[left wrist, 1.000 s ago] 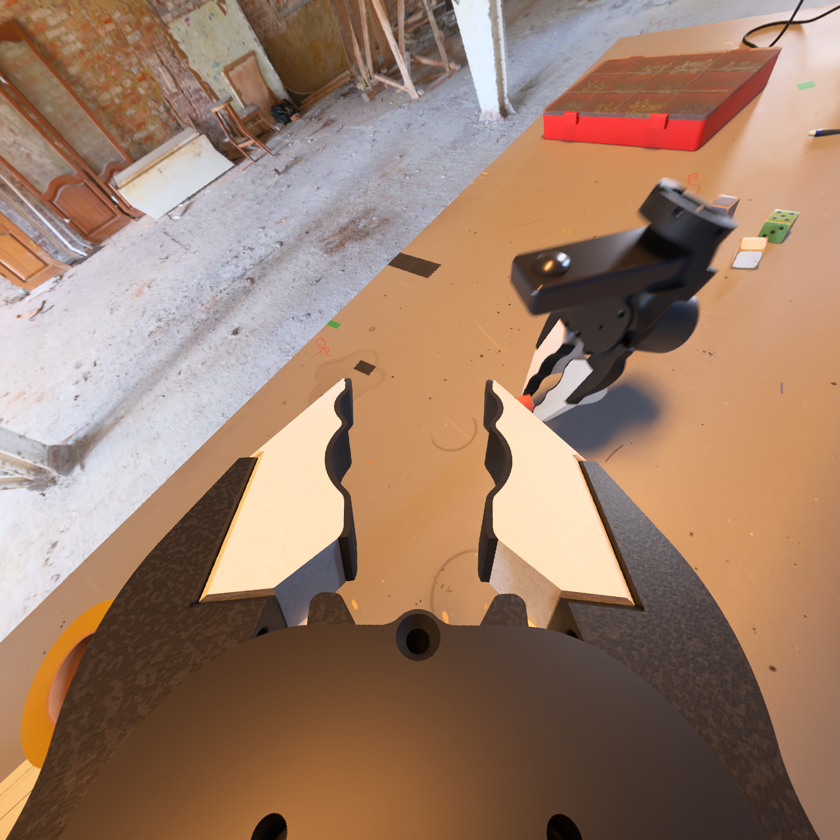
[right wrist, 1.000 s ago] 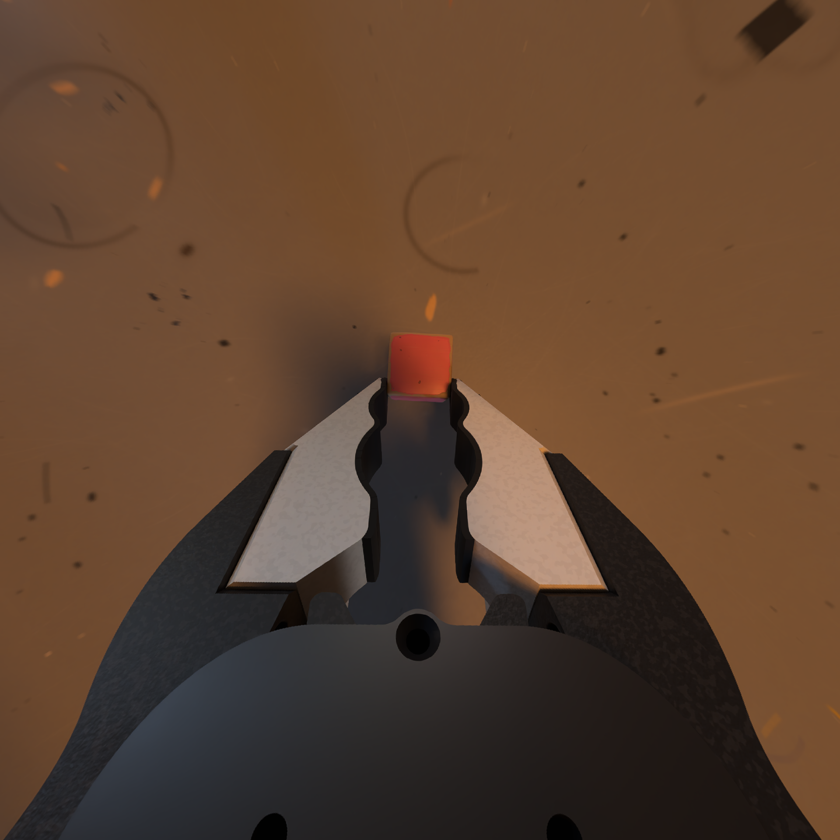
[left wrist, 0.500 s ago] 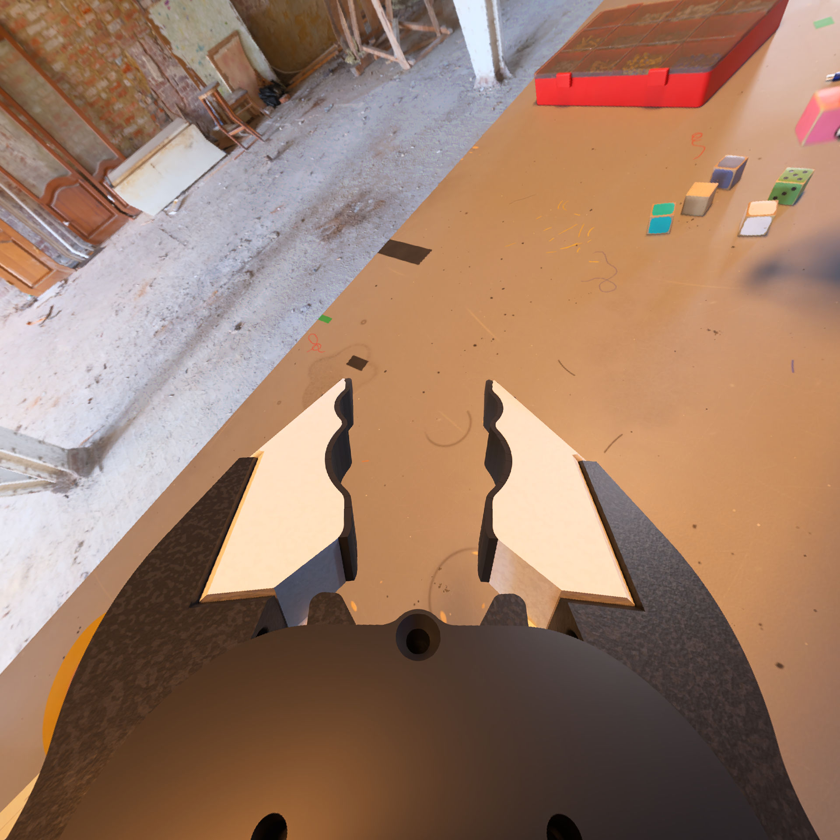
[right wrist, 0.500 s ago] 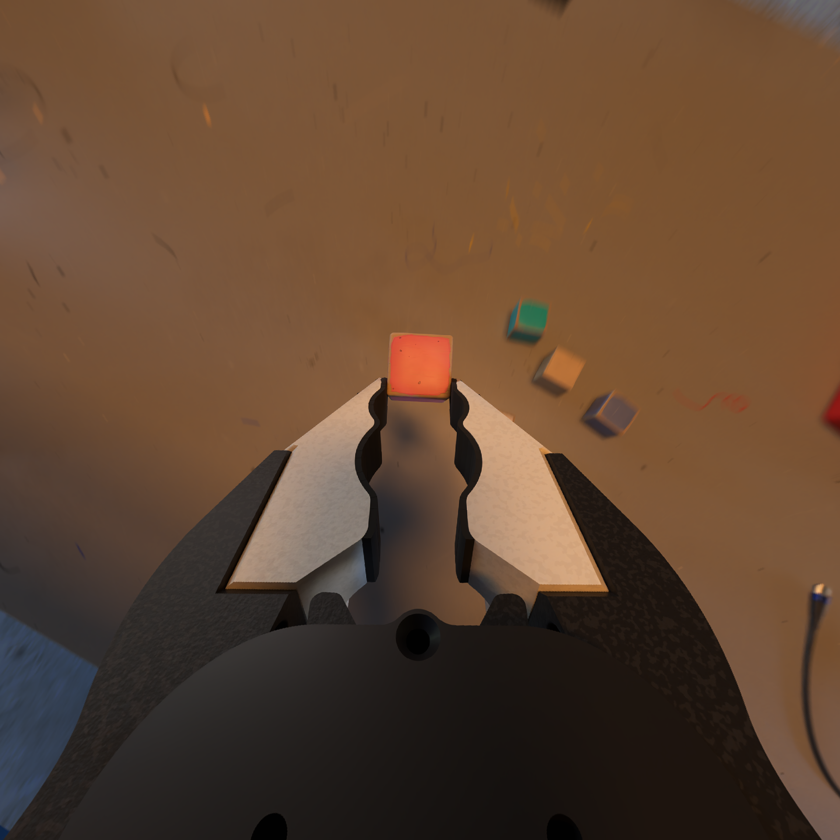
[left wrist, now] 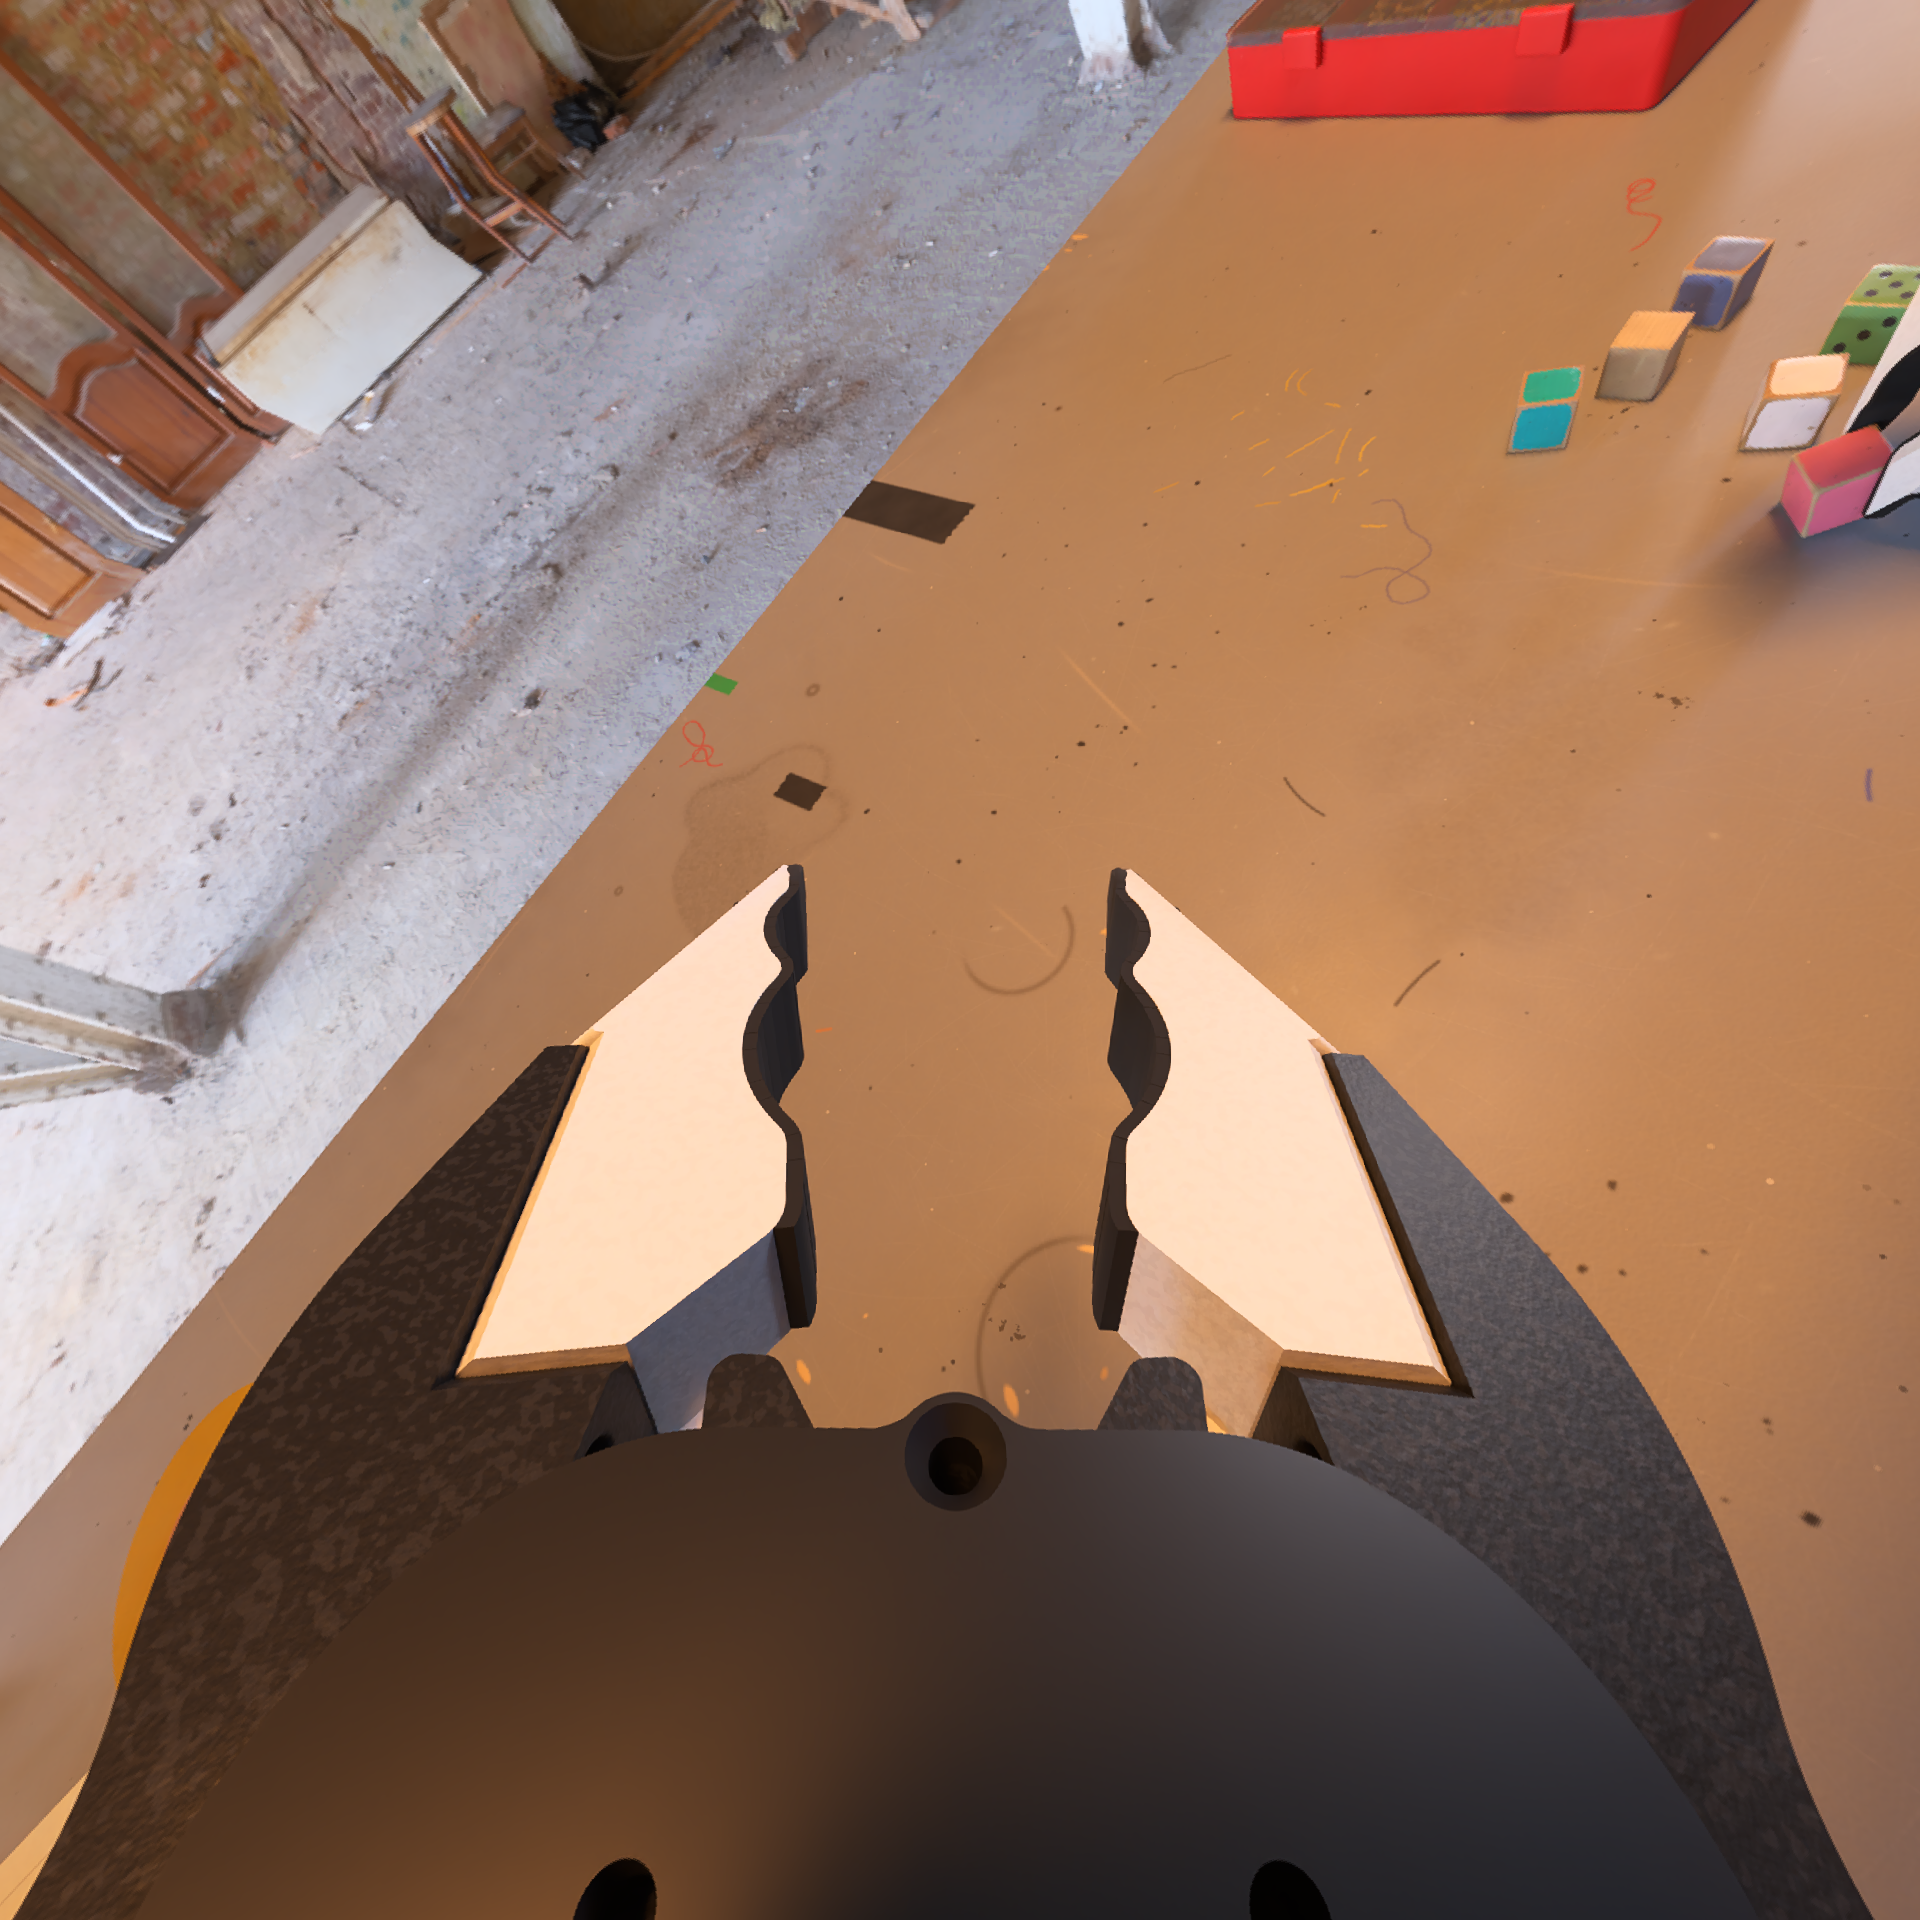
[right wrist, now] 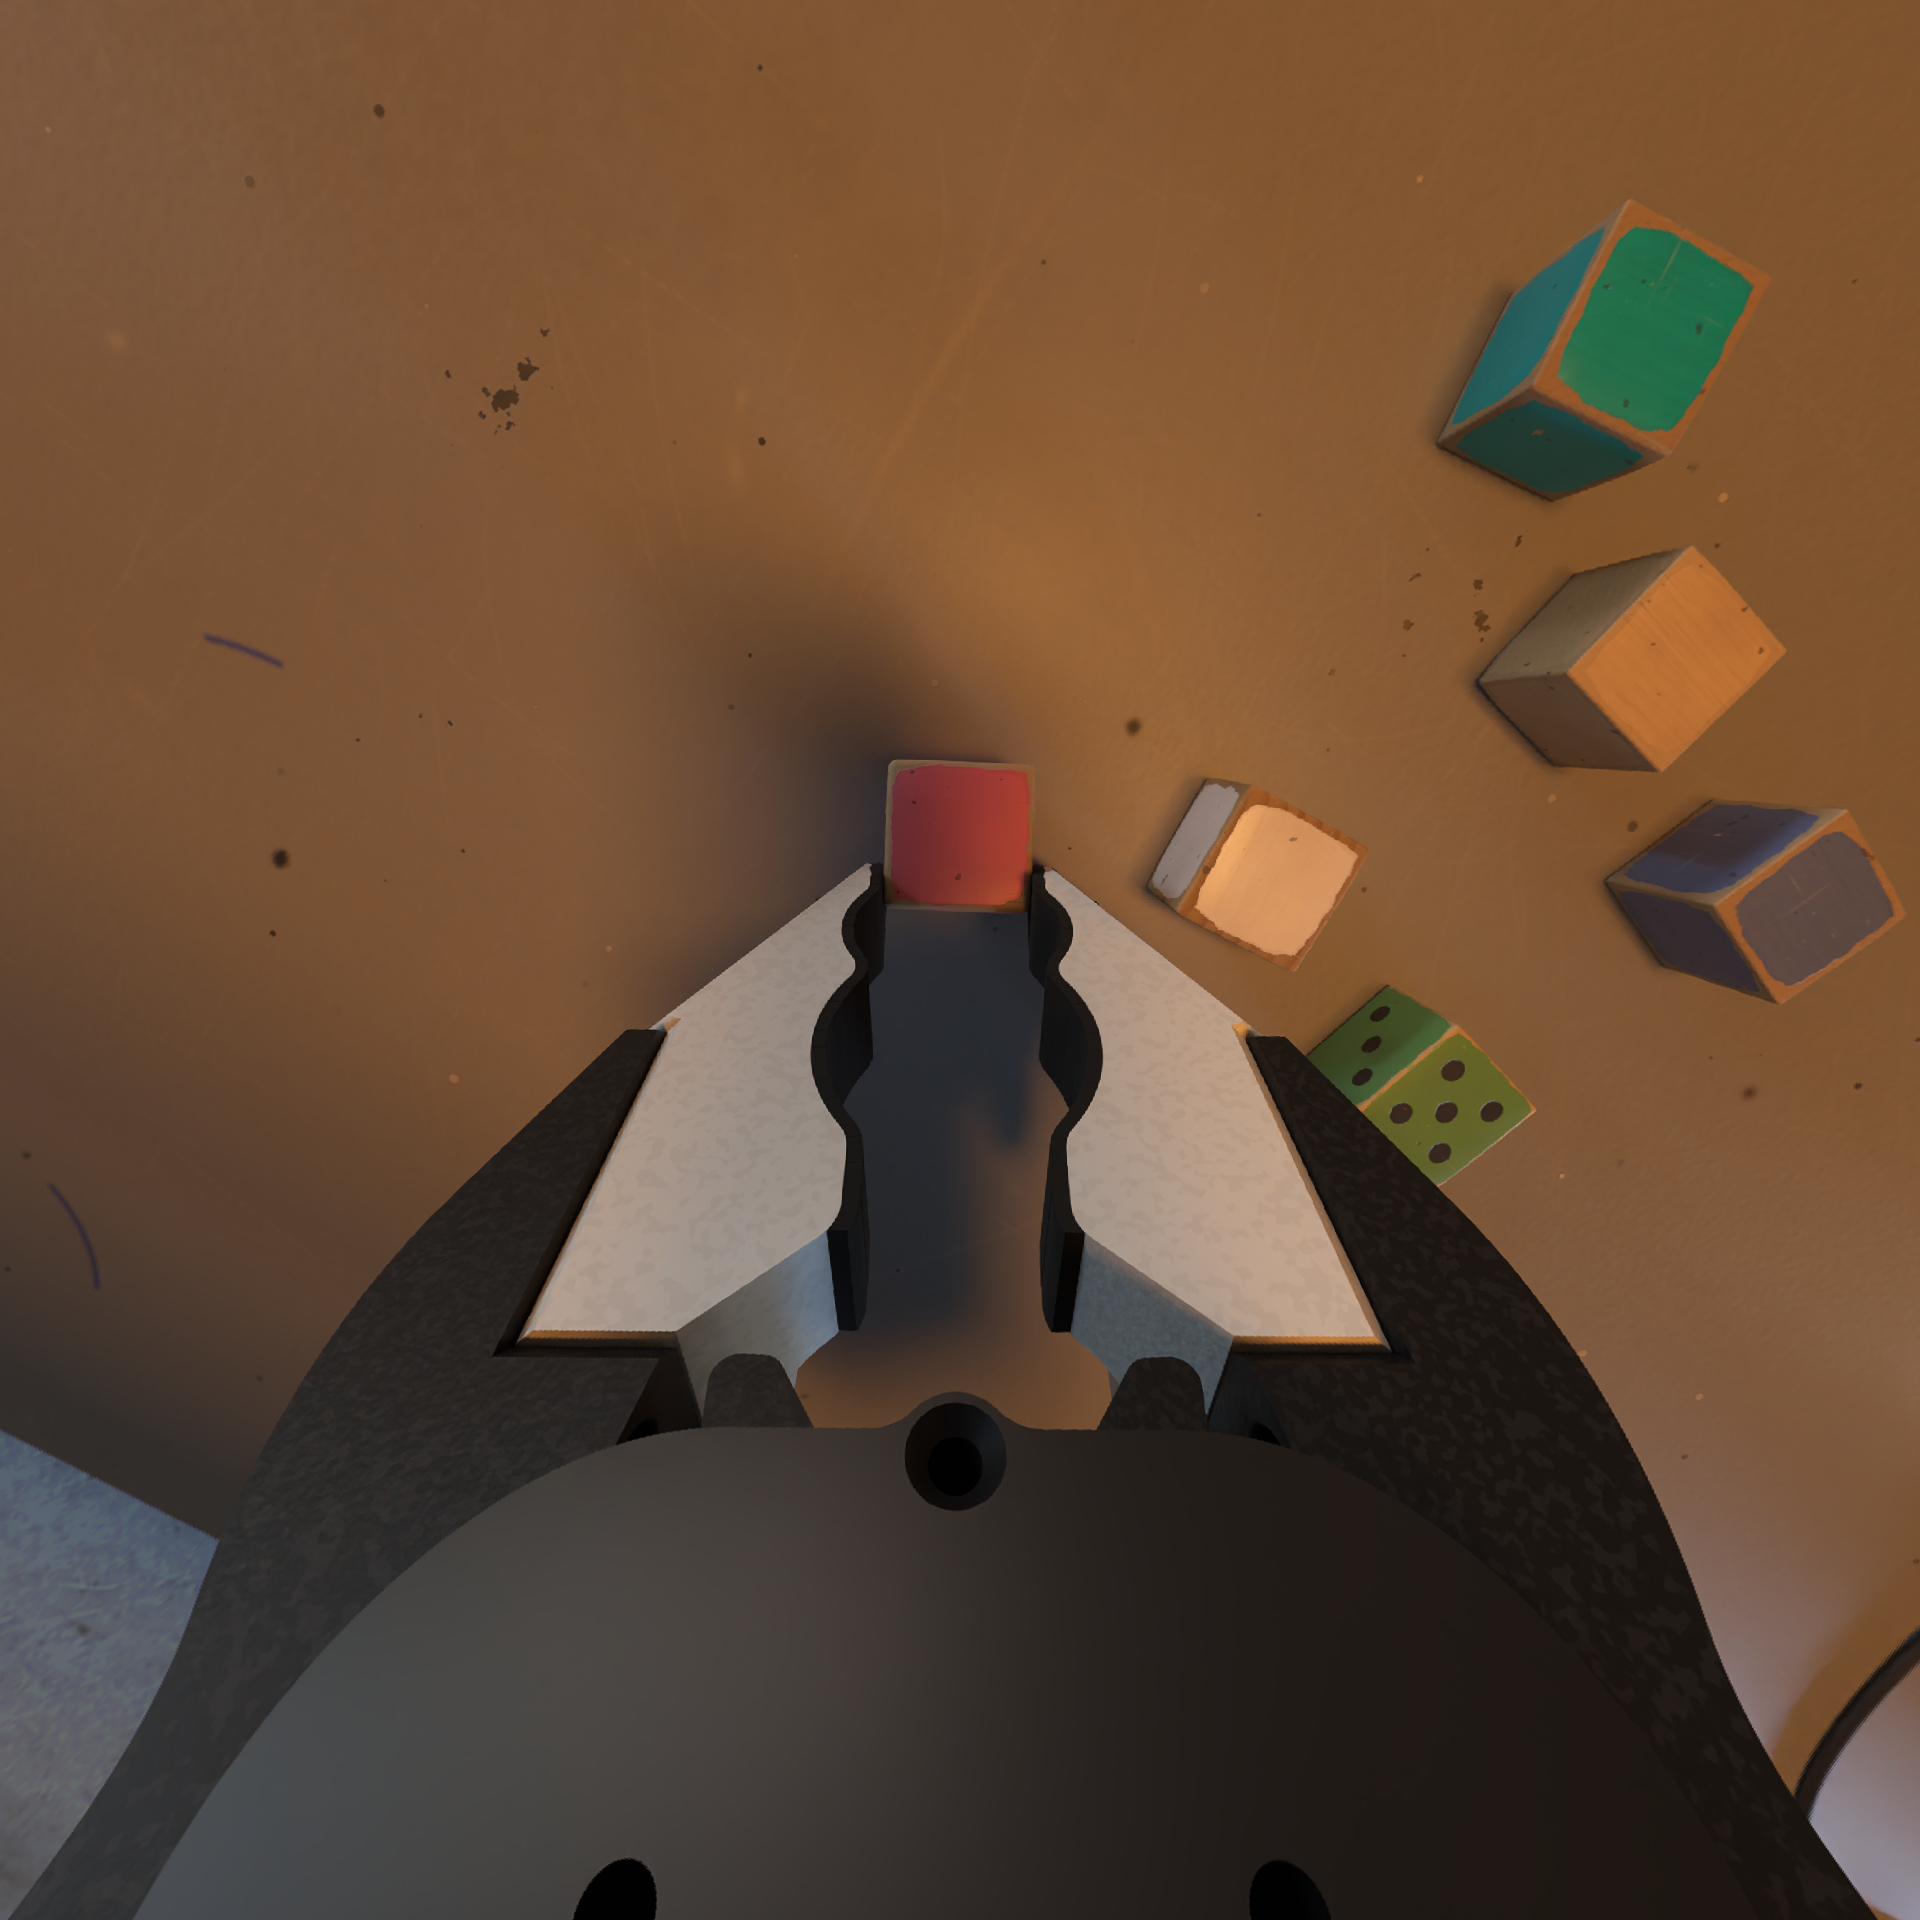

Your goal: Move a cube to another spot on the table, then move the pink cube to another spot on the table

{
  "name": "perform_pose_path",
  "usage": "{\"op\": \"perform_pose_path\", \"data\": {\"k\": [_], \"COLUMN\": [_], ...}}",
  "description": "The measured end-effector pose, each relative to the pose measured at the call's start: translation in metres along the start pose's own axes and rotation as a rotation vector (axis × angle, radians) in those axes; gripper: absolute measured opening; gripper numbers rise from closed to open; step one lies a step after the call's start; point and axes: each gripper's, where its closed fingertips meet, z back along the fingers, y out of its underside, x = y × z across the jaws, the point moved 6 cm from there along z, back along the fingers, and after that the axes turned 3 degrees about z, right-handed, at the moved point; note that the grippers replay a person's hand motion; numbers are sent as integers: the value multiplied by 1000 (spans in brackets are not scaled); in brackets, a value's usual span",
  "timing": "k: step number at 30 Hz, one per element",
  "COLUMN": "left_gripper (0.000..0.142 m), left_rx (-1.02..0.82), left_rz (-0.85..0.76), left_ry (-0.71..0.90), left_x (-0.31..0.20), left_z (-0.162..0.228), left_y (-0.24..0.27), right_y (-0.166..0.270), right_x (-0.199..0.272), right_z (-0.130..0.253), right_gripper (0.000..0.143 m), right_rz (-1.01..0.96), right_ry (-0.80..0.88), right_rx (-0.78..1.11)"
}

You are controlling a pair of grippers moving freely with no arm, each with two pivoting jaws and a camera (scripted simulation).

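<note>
L gripper (left wrist: 954, 883) spread wide (nothing between); R gripper (right wrist: 956, 883) clamped, angled down.

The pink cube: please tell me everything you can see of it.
The pink cube looks like painted wood, pink-red faces with pale bare edges. The right gripper is shut on it, fingertips pressing two opposite sides. It sits level, low over the table, beside the white cube; whether it touches the table is unclear.

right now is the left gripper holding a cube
No, the left gripper is open with only bare table between its fingers.
</note>
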Motion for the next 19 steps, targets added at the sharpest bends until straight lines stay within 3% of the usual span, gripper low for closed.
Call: {"op": "perform_pose_path", "data": {"k": [2, 4, 7, 12, 16, 19], "left_gripper": [58, 58, 59, 60, 65, 69], "left_rx": [6, 7, 3, 43, 244, 400], "left_rz": [0, 2, 16, 95, 239, 392], "left_ry": [-3, -9, -44, -177, -392, -478], "left_x": [1, 3, 12, 49, 95, 125], "left_z": [-1, 1, 9, 35, 57, 68], "left_y": [1, 1, 3, 20, 62, 101], "right_y": [-1, -4, -10, 9, 55, 69], "right_x": [0, 0, -5, -61, -101, -116], "right_z": [2, 16, 63, 140, 133, 101], "right_gripper": [27, 44, 45, 48, 58, 59], "right_rz": [1, 17, 33, -296, -695, -788], "right_ry": [16, 39, 157, 393, 424, 295], "right_rx": [-17, -92, -275, -376, -219, -210]}}
